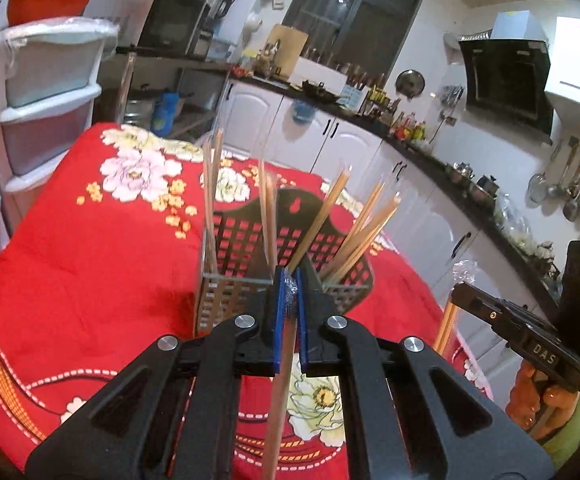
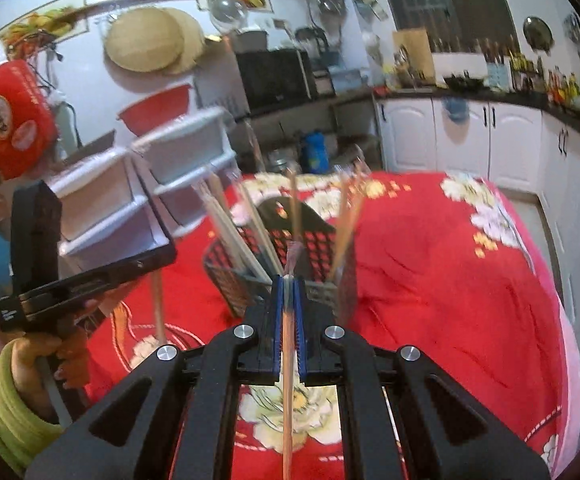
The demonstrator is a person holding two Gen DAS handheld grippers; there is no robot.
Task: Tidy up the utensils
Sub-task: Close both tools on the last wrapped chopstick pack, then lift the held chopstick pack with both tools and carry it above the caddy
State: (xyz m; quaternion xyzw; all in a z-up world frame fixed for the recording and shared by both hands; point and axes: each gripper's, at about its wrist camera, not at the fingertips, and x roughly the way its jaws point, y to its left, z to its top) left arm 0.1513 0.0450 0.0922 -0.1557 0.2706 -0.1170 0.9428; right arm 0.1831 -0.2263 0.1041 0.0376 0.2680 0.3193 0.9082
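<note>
Two grippers, each clamped on wrapped chopstick: left gripper [image 1: 290, 280], right gripper [image 2: 288, 282]; chopstick holder [image 1: 250, 240] at 12 o'clock just beyond both, sticks' long axes pointing toward it; neither clearly nearer

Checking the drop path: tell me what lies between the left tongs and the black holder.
Nothing but red floral cloth: the left tongs, shut on a wrapped wooden chopstick, sit at the black perforated plastic holder's near rim, in the left wrist view.
</note>
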